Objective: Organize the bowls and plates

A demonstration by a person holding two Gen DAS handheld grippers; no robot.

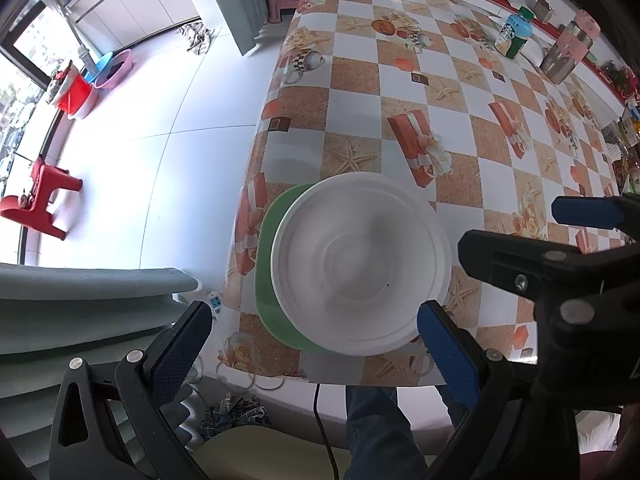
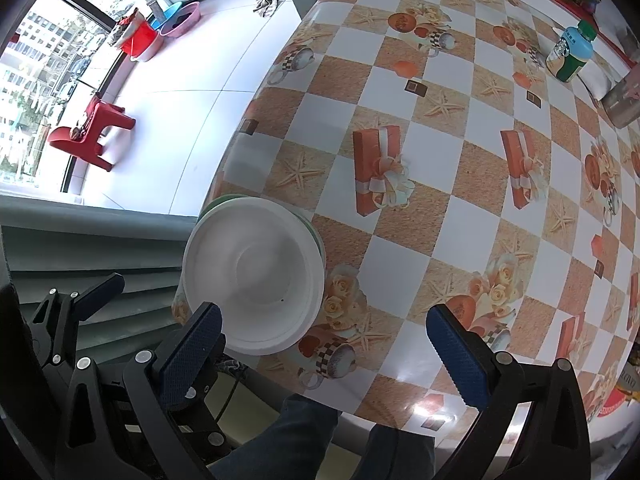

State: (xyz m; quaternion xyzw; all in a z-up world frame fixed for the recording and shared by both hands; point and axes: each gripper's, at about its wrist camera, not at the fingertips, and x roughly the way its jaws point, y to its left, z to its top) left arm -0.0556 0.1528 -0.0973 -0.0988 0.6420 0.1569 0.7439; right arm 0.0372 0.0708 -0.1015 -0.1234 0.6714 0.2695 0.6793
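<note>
Both grippers, left [image 1: 314, 336] and right [image 2: 324, 338], stand wide apart and empty near the white bowl [image 1: 360, 264] on the green plate [image 1: 268, 280], low in the frame.

White bowl [image 1: 360, 264], empty, upright, stacked on green plate [image 1: 268, 280]; sitting at near left corner of checkered tablecloth [image 1: 480, 100], green rim showing on the left side.

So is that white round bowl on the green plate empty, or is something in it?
Empty. The white round bowl sits upright on the green plate, its bare inside visible to the bottom apart from one tiny dark speck.
</note>
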